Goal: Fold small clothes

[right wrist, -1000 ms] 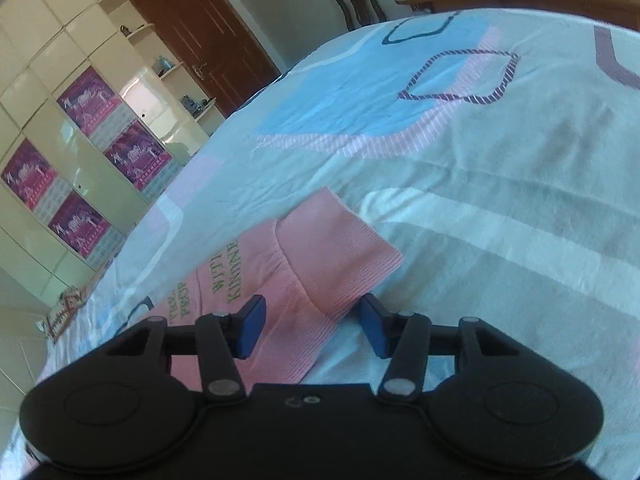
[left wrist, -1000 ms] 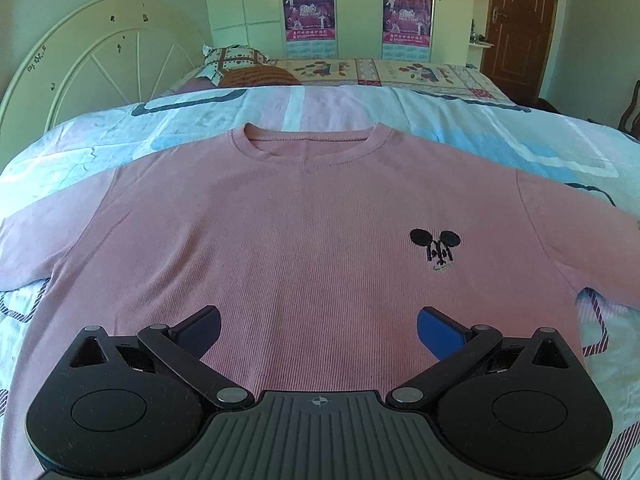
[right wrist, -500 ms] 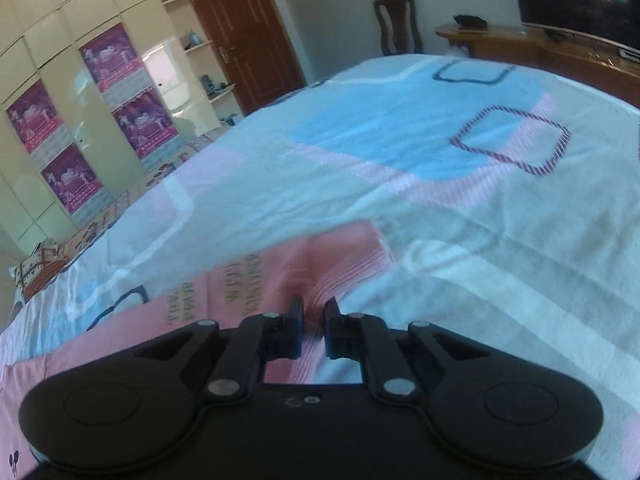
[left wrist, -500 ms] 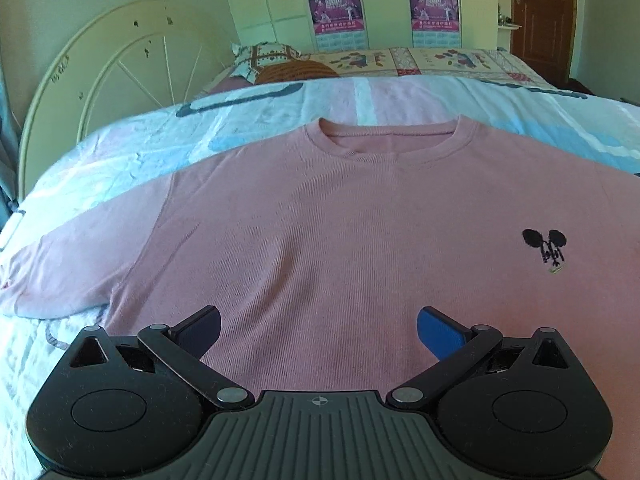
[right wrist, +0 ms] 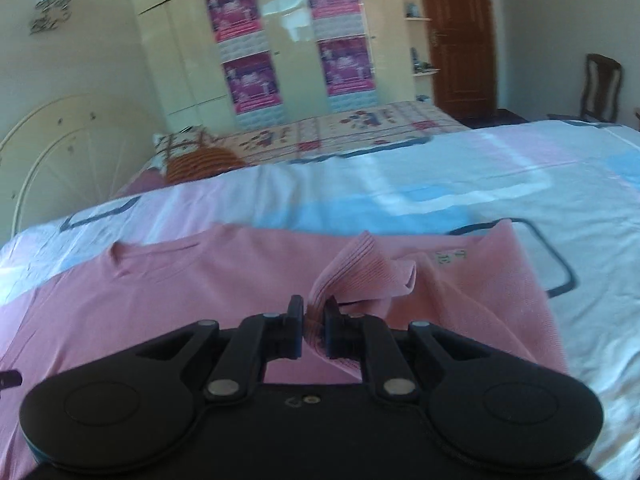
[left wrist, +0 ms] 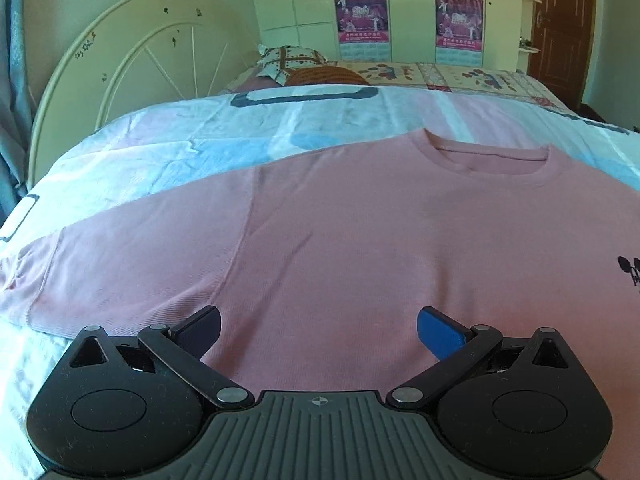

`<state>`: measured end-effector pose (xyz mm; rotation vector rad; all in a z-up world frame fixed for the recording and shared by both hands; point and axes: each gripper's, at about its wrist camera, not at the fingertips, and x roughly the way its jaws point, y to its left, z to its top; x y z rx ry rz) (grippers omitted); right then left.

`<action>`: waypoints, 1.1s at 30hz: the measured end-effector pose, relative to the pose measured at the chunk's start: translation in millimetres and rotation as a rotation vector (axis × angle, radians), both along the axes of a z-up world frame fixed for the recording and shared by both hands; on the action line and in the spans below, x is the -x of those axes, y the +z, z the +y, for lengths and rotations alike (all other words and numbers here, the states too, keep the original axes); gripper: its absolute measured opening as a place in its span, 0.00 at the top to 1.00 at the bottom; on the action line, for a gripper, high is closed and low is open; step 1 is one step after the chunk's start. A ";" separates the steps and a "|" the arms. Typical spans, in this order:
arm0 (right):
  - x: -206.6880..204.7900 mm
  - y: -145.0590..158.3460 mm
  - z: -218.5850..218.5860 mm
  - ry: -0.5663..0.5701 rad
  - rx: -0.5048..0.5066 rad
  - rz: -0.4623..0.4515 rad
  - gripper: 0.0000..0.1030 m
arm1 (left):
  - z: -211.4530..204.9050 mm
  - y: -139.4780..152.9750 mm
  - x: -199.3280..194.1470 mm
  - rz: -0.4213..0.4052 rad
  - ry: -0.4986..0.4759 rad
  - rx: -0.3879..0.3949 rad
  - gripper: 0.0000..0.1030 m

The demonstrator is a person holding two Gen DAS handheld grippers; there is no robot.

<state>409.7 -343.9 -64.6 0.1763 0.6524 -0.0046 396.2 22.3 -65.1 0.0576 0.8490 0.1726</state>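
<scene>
Sweater in pink ribbed knit is lying face up across the bedspread, its round neckline pointing toward the headboard and a small black mouse emblem showing at the right edge of the left wrist view. The left gripper is hovering just above the lower body of the garment, jaws spread wide with nothing between them, the left sleeve lying flat off to its left. In the right wrist view the right gripper is pinching the ribbed cuff of the other sleeve, jaws nearly together on the cloth, and that sleeve is lifting and doubling over the chest; the picture is blurred, so the printed lettering on the turned fabric is probably a label. Beyond the bedspread a patterned pillow is resting near the wardrobe.
</scene>
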 end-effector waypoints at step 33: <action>58.1 -13.6 65.4 -0.086 0.003 0.019 0.77 | -62.6 -39.2 -92.3 0.084 -0.327 0.405 0.47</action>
